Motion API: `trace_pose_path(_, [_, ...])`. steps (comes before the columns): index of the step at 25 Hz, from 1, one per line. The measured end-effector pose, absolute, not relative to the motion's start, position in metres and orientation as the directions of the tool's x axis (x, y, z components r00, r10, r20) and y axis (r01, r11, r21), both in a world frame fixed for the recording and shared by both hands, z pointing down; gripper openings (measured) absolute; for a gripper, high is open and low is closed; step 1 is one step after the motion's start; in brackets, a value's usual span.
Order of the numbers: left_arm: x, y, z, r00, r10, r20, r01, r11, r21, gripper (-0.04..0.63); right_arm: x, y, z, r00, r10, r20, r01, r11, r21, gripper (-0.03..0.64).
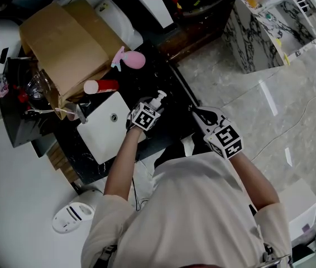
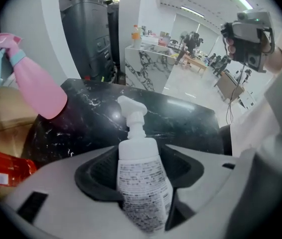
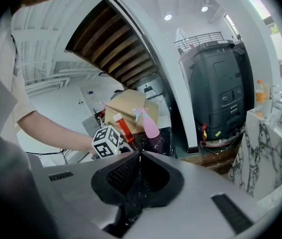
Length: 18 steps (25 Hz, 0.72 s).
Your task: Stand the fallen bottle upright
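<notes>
Pump bottle (image 2: 141, 193) sits clamped in the wide-spread jaws of the left gripper (image 2: 140, 159), but that hold low on its body could let it swivel mid-lift.

We are wearing a loose, pale short-sleeved shirt (image 1: 194, 205). Out beyond the shirt, the left gripper (image 2: 141, 176) and the right gripper (image 3: 139, 158) are showing smooth grey shells with black, ribbed pads (image 3: 121, 177). On the side nearer the shirt, each is bearing a white marker cube (image 1: 145, 118) printed with black squares.
</notes>
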<state>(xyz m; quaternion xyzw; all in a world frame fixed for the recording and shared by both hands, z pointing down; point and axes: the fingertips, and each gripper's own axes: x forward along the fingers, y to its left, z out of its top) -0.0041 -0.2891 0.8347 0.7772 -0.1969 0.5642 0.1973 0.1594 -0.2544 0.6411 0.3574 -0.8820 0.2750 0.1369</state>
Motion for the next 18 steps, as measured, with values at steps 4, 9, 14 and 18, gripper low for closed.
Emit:
trace_pose_path(4, [-0.004, -0.291, 0.822, 0.318, -0.132, 0.939, -0.571, -0.817, 0.078, 0.262, 0.157, -0.253, 0.637, -0.715, -0.548, 0.434, -0.697, 0.607, -0.381, 0.032])
trace_pose_path(9, [-0.009, -0.296, 0.809, 0.355, -0.203, 0.913, -0.626, -0.777, 0.071, 0.262, 0.151, -0.256, 0.629, -0.73, -0.536, 0.425, -0.68, 0.634, -0.368, 0.032])
trace_pose_path(14, [-0.022, -0.302, 0.787, 0.39, -0.317, 0.865, -0.722, -0.688, 0.073, 0.261, 0.147, -0.255, 0.622, -0.743, -0.519, 0.422, -0.662, 0.66, -0.354, 0.032])
trace_pose_path(18, [-0.039, -0.302, 0.776, 0.382, -0.391, 0.838, -0.782, -0.62, 0.067, 0.258, 0.142, -0.253, 0.621, -0.753, -0.503, 0.425, -0.65, 0.672, -0.355, 0.032])
